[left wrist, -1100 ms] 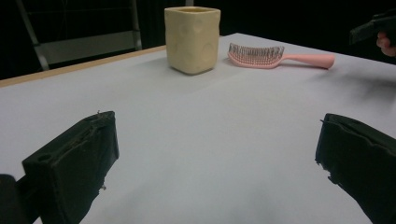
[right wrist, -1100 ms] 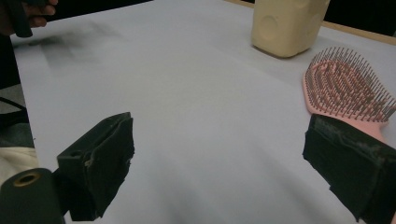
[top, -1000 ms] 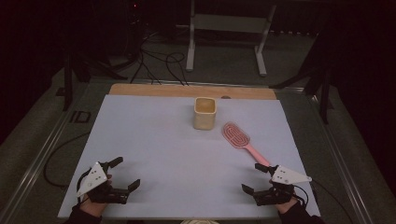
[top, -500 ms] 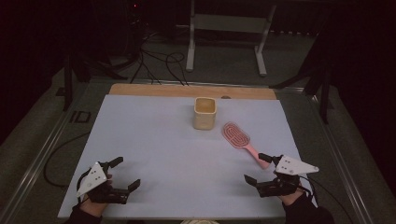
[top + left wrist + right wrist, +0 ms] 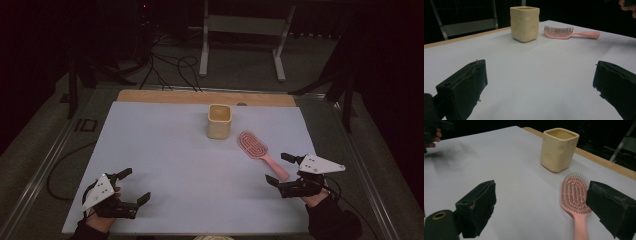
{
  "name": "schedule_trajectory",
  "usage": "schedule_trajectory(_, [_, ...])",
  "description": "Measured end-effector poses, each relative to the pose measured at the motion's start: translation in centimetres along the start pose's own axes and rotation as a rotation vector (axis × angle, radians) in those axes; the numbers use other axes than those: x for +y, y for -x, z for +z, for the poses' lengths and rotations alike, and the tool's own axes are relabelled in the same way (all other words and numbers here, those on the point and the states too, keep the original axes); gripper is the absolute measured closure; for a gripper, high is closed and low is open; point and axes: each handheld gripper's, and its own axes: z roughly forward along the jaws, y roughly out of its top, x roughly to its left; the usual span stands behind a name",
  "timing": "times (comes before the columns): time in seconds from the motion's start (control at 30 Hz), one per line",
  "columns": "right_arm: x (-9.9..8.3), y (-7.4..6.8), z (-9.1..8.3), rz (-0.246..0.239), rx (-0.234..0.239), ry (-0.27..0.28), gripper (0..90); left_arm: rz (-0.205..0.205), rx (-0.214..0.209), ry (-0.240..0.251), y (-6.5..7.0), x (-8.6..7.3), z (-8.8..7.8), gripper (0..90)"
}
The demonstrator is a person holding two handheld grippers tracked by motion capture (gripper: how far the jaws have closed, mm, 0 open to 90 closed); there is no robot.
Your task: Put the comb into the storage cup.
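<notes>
A pale yellow square cup [image 5: 219, 120] stands upright at the table's far middle. Just right of it a pink hairbrush [image 5: 260, 152] lies bristles up, handle pointing toward the near right. My right gripper [image 5: 277, 168] is open at the handle's end. In the right gripper view the brush [image 5: 575, 195] lies between the wide jaws, close to the right one, and no jaw touches it; the cup [image 5: 559, 150] stands beyond. My left gripper [image 5: 136, 184] rests open at the near left, nothing between its jaws. The left gripper view shows the cup [image 5: 525, 23] and brush [image 5: 564, 33] far ahead.
A white sheet [image 5: 170, 150] covers the table, with a wooden strip [image 5: 165, 96] along the far edge. Beyond it, a metal stand [image 5: 242, 30] and loose cables [image 5: 170, 65] are on the dark floor. The other hand [image 5: 627, 6] shows at the left gripper view's top right.
My right gripper has moved forward and slightly right, up to the end of the brush handle. The left gripper, cup and brush have stayed put.
</notes>
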Motion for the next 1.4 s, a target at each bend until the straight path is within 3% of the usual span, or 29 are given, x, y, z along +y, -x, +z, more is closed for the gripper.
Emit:
schedule_trajectory(0.5, [-0.9, 3.4, 1.6, 0.033, -0.048, -0.065, 9.4, -0.003, -0.006, 0.003, 0.0, 0.0, 0.0, 0.1])
schedule_trajectory(0.67, [-1.7, 4.3, 2.0, 0.067, -0.083, -0.065, 11.9, -0.003, -0.007, 0.004, 0.0, 0.0, 0.0, 0.1])
schedule_trajectory(1.0, [-3.0, 5.5, 2.8, 0.093, -0.125, -0.121, 16.1, -0.001, -0.006, 0.009, 0.0, 0.0, -0.1, 0.1])
schedule_trajectory(1.2, [-3.5, 6.1, 3.3, 0.105, -0.160, -0.159, 27.2, -0.004, -0.010, 0.009, 0.0, 0.0, -0.1, 0.1])
schedule_trajectory(1.4, [-4.1, 6.4, 3.8, 0.095, -0.218, -0.198, 46.0, -0.004, -0.011, 0.006, 0.0, 0.0, 0.0, 0.1])
